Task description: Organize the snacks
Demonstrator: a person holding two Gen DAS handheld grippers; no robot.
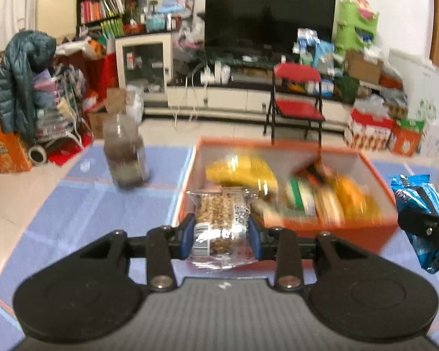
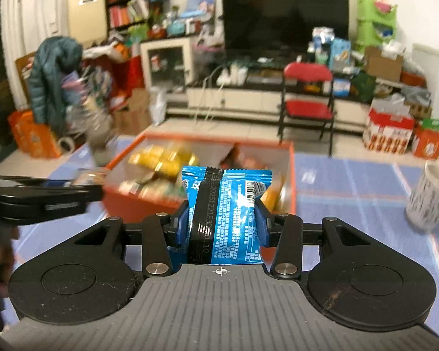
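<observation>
Judging from the orange box, which is already crowded with yellow, green and orange packets, most of the sorting appears done; two snacks are held outside it and remain to be placed. The left gripper is seen clamped on a clear-wrapped cereal bar, held just in front of the box's near wall. The right gripper is pressed narrowly on a blue snack packet, also held on the near side of the box, above the blue mat.

A dark-filled plastic bottle is shown clearly to the left of the box only in the left wrist view; in the right wrist view it is a blur. A patterned paper cup, well to the right of the box, is shown only in the right wrist view. Each gripper is caught at the edge of the other's view.
</observation>
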